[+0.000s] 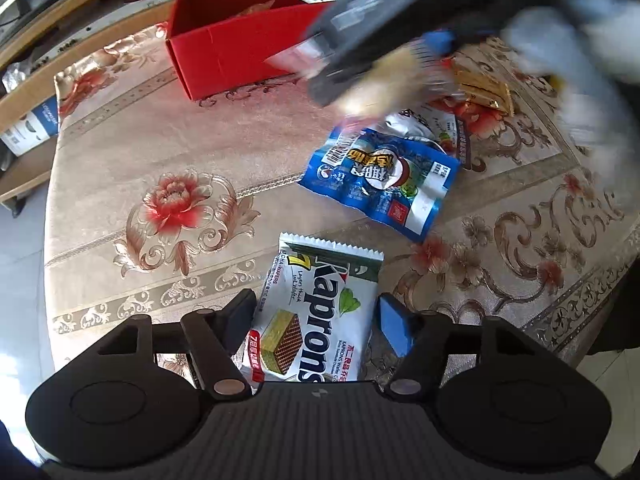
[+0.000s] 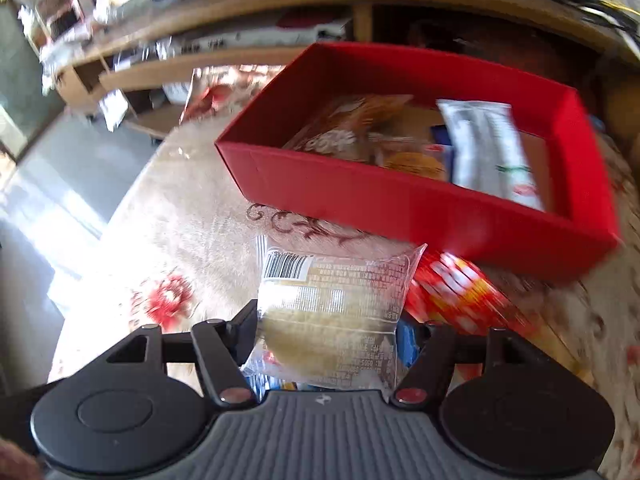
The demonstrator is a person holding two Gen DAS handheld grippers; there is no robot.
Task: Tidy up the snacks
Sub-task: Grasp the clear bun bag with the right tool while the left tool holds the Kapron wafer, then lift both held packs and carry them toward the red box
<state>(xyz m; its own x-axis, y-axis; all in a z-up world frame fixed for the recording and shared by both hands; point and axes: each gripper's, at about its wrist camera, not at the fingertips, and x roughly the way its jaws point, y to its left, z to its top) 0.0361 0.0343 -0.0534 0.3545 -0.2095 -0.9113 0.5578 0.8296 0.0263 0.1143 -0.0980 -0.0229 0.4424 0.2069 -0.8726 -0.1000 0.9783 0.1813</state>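
A white Kaprons wafer pack (image 1: pixel 320 312) lies on the floral tablecloth between the fingers of my left gripper (image 1: pixel 318 318), which presses on its two long edges. My right gripper (image 2: pixel 328 336) is shut on a clear-wrapped pale cake (image 2: pixel 332 304) and holds it above the cloth, just in front of the red box (image 2: pixel 400 208). In the left wrist view that gripper (image 1: pixel 360 40) is a blur near the red box (image 1: pixel 224 52). The box holds a brown bag (image 2: pixel 352 128) and a white pack (image 2: pixel 488 148).
A blue bag (image 1: pixel 380 176) lies on the cloth over a white bag (image 1: pixel 436 128), with a gold packet (image 1: pixel 488 92) beyond. A red and yellow pack (image 2: pixel 460 292) lies beside the box. The table's rounded edge (image 1: pixel 52 240) drops to the floor on the left. Wooden shelves (image 2: pixel 200 64) stand behind.
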